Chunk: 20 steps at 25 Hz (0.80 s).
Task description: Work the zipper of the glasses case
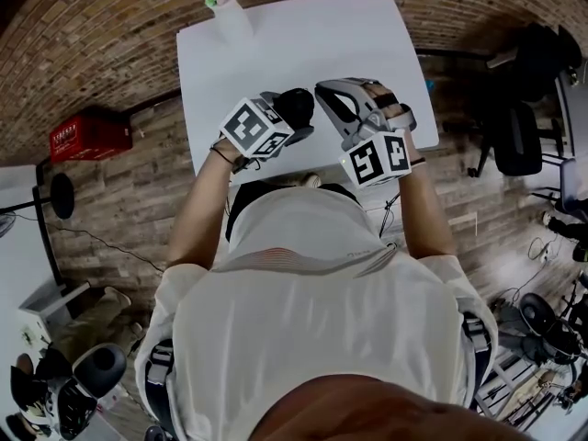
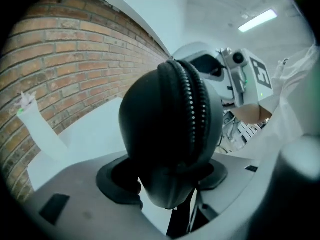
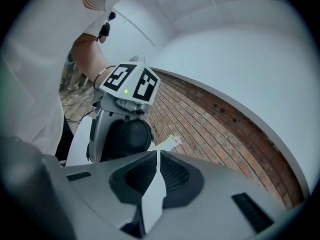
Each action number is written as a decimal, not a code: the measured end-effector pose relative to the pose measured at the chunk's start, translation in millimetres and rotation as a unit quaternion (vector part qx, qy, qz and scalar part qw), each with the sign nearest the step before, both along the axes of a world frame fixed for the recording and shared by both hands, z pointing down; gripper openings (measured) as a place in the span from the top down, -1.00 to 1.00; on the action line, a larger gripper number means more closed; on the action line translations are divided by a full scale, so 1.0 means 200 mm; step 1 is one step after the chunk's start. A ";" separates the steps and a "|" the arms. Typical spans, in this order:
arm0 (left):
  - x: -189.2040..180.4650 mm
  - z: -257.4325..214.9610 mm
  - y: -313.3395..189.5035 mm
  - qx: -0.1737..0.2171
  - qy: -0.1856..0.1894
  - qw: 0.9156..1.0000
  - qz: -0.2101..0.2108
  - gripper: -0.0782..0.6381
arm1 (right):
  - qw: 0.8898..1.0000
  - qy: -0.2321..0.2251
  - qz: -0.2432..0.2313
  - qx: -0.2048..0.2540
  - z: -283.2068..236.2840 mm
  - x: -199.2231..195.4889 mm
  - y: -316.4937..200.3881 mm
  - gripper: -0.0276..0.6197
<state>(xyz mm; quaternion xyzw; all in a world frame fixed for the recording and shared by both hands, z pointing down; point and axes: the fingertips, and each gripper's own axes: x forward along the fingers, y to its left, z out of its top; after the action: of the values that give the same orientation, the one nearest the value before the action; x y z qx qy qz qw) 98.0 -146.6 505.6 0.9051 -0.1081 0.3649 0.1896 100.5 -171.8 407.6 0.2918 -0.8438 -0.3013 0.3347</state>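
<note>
Glasses case (image 2: 170, 129), black and zipped, sits clamped between the left gripper's (image 2: 167, 178) fingers over the white desk's (image 1: 303, 44) near edge; right gripper's (image 3: 157, 159) fingers pressed together, empty, just beside it.

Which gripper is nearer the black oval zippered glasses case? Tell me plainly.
Left. The left gripper clamps the black oval zippered glasses case between its jaws. The right gripper, jaws shut on nothing, sits beside the case without touching it.

Glasses case (image 2: 150, 134) matt black, zipper teeth (image 2: 192, 104) glossy; table (image 1: 303, 44) smooth white; brick (image 2: 60, 54) rough.
</note>
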 end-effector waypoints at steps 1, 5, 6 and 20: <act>-0.01 -0.04 -0.03 0.009 0.021 1.000 -0.020 0.03 | 1.000 -0.017 0.019 -0.009 -0.01 0.03 -0.02 0.70; -0.08 -0.21 -0.19 0.070 0.098 0.986 -0.117 0.03 | 0.989 -0.101 0.096 -0.053 -0.05 0.15 -0.11 0.75; -0.10 -0.25 -0.23 0.086 0.115 0.979 -0.142 0.03 | 0.984 -0.120 0.115 -0.060 -0.06 0.18 -0.13 0.75; -0.67 -0.77 -0.38 0.260 0.238 0.858 -0.374 0.03 | 0.908 -0.320 0.253 -0.092 -0.20 0.58 -0.25 0.76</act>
<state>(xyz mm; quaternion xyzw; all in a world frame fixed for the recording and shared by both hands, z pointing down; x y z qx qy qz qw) -35.7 -222.1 352.6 0.8721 -0.4811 -0.0011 0.0895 215.8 -221.7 367.5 0.5442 -0.8275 -0.0174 0.1371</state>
